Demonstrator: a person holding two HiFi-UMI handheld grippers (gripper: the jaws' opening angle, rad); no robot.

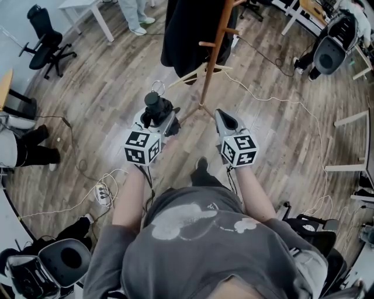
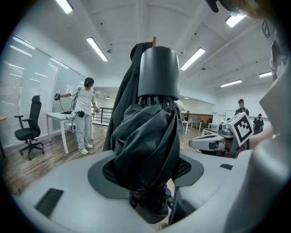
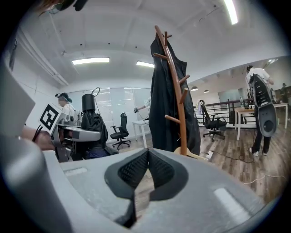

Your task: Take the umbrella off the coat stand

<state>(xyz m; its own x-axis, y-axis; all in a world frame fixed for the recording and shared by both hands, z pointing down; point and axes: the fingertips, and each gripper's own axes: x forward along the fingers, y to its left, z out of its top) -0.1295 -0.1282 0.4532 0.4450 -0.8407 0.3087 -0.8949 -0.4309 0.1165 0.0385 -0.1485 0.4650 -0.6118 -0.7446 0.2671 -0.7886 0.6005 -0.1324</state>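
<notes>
A folded black umbrella (image 1: 156, 107) stands upright in my left gripper (image 1: 159, 121), whose jaws are shut on its lower part. In the left gripper view the umbrella's bunched fabric (image 2: 148, 136) and cylindrical black end (image 2: 158, 73) fill the middle, between the pads of the left gripper (image 2: 148, 179). The wooden coat stand (image 1: 214, 52) rises just ahead with a black coat (image 1: 187, 29) on it. My right gripper (image 1: 225, 120) is beside the left one, shut and empty. In the right gripper view its pads (image 3: 132, 172) meet, with the coat stand (image 3: 175, 82) and the coat (image 3: 161, 107) ahead and the umbrella (image 3: 91, 120) at left.
A black office chair (image 1: 47, 41) and a white table (image 1: 87, 9) stand at far left. A power strip (image 1: 102, 193) and cables lie on the wooden floor. Another chair (image 1: 330, 49) is at far right. A person (image 2: 84, 113) stands by a table.
</notes>
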